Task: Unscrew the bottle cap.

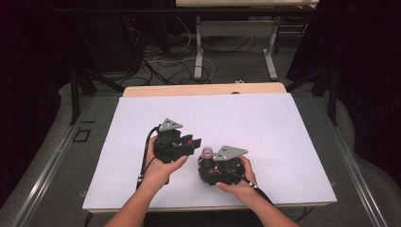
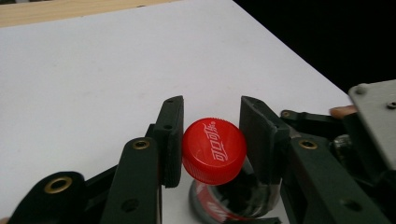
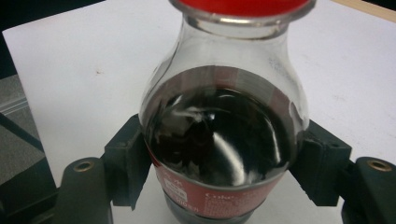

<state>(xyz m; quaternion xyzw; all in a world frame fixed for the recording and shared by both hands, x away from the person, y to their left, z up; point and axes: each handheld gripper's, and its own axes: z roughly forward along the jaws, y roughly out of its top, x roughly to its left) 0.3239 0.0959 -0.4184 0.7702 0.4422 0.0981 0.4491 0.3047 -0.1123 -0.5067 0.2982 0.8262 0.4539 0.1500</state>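
A small glass cola bottle with dark drink and a red label stands on the white table. My right gripper is shut on its round body, one jaw on each side. A red cap sits at the bottle's top. In the left gripper view the red cap lies between my left gripper's jaws, which press on its sides, with the bottle beneath it. From above, the left gripper points right toward the bottle, and the right gripper is just below it.
The white table top reaches far to the back and to both sides of the hands. Its wooden edge shows at the far side. Beyond it lie floor cables and another table's legs. Dark curtains flank the scene.
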